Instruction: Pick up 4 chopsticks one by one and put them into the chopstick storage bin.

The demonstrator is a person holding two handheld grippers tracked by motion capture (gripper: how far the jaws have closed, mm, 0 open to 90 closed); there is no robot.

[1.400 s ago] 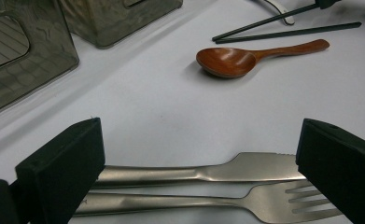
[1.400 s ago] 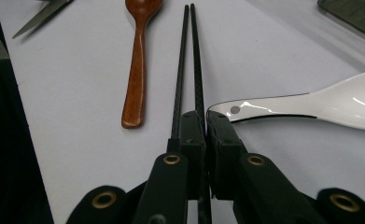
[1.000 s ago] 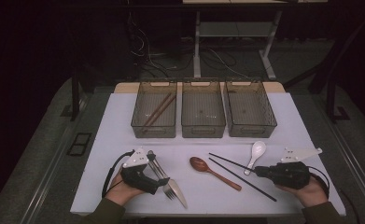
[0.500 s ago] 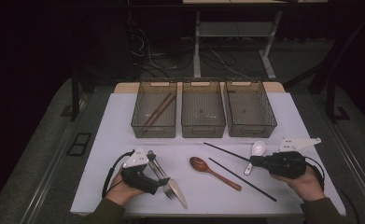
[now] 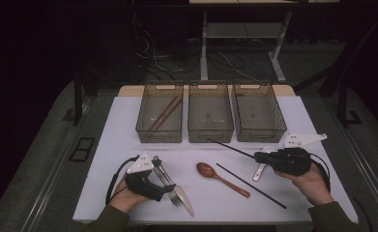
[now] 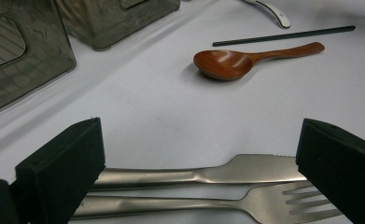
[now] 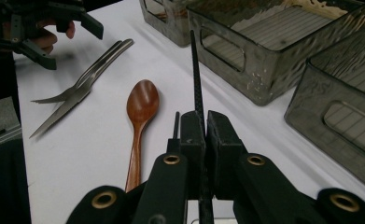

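**Right jaws clamped on a black chopstick, left jaws wide over the cutlery**

Closed tight, the right gripper [image 5: 260, 157] pinches one black chopstick [image 5: 230, 149] in the high view, and the stick points up and to the left toward the middle bin [image 5: 210, 129], clear of the white table [image 5: 109, 145]. A second black chopstick [image 5: 251, 185] lies flat on the table just below it, beside the wooden spoon [image 5: 221, 178]. A white spoon [image 5: 260, 169] lies under the right gripper. The left gripper [image 5: 163, 186] rests at the near left over a metal fork [image 5: 169, 186] and a knife [image 5: 182, 199], its jaws spread apart. Brown chopsticks [image 5: 162, 116] lie in the left bin [image 5: 157, 133]; the right bin [image 5: 260, 130] stands next to the middle one.

From the left gripper view, the two black jaws stand wide apart at either edge, holding nothing; the knife [image 6: 203, 173] and fork [image 6: 208, 206] lie on the table between them. Beyond sit the wooden spoon [image 6: 238, 59], the loose chopstick [image 6: 283, 36] and the white spoon's handle [image 6: 271, 8].

From the right gripper view, the jaws press together on the held chopstick [image 7: 196, 84], which runs straight ahead toward the bins. The wooden spoon [image 7: 140, 116] lies to its left, with the fork and knife and the left gripper [image 7: 70, 39] farther off.
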